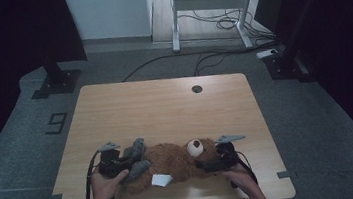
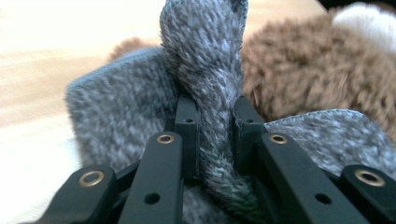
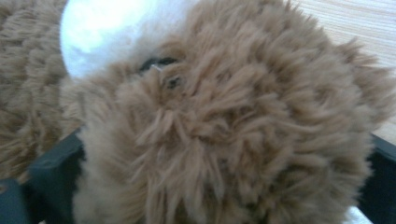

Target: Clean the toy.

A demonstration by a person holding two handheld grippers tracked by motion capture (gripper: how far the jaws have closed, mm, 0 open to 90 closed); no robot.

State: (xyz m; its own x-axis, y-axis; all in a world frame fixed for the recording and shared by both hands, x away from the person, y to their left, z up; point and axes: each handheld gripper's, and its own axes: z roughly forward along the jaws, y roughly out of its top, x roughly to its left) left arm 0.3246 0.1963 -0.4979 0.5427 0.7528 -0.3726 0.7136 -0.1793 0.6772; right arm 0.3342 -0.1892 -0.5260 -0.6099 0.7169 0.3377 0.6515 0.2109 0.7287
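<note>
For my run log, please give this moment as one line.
left tongs: shut on grey sock | right tongs: wide around teddy bear head | bear lying on table

We find the teddy bear (image 1: 171,161) lying on the table (image 1: 165,106) near its 6 o'clock edge, head toward 3 o'clock. The knitted garment (image 1: 135,159) sits on its 9 o'clock end. The left gripper (image 1: 116,162) is at 9 o'clock of the bear, the right gripper (image 1: 212,163) at 3 o'clock.

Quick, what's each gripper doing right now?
Left gripper: closed on the grey fabric.
Right gripper: fingers wide around the teddy bear's head; grip cannot be told.
</note>
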